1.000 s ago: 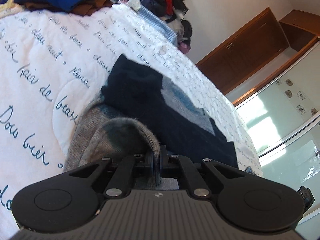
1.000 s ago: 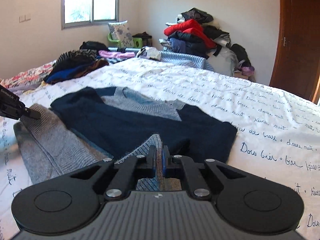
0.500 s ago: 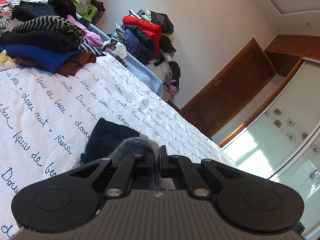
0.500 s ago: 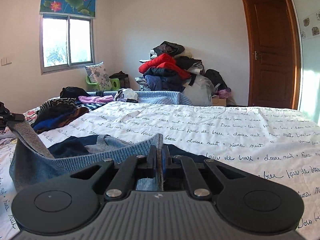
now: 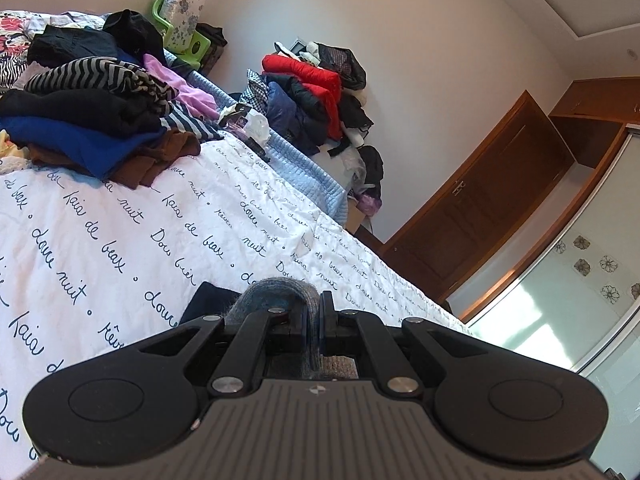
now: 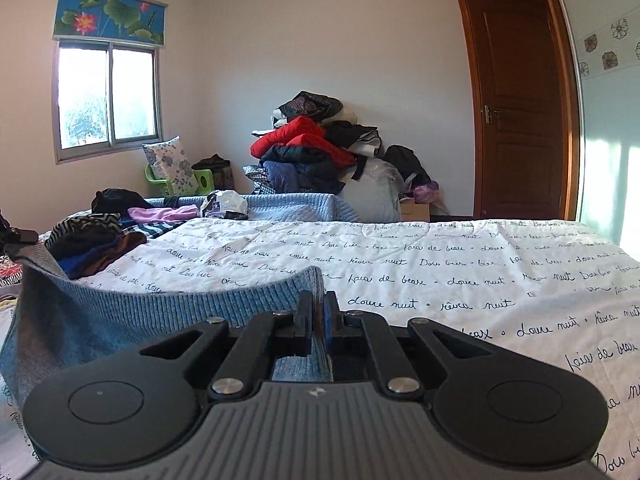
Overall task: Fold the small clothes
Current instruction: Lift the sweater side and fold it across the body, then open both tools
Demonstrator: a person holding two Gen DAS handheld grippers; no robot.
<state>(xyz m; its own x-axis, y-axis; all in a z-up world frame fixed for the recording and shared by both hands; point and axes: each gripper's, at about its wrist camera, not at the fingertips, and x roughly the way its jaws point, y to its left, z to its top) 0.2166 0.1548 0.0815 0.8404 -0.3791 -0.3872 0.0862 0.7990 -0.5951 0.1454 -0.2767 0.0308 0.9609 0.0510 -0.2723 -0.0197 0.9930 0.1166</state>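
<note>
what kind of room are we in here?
Most likely a home bedroom: a bed with a script-printed quilt, piles of clothes against the wall, a window and a wooden door.

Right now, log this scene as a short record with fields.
garment: blue-grey knit sweater, hem lifted off the bed
left gripper: jaws shut on the sweater hem
right gripper: jaws shut on the sweater hem
surface: white quilt with script print
nearby: pile of folded clothes on the bed
background: heap of jackets by the wall
</note>
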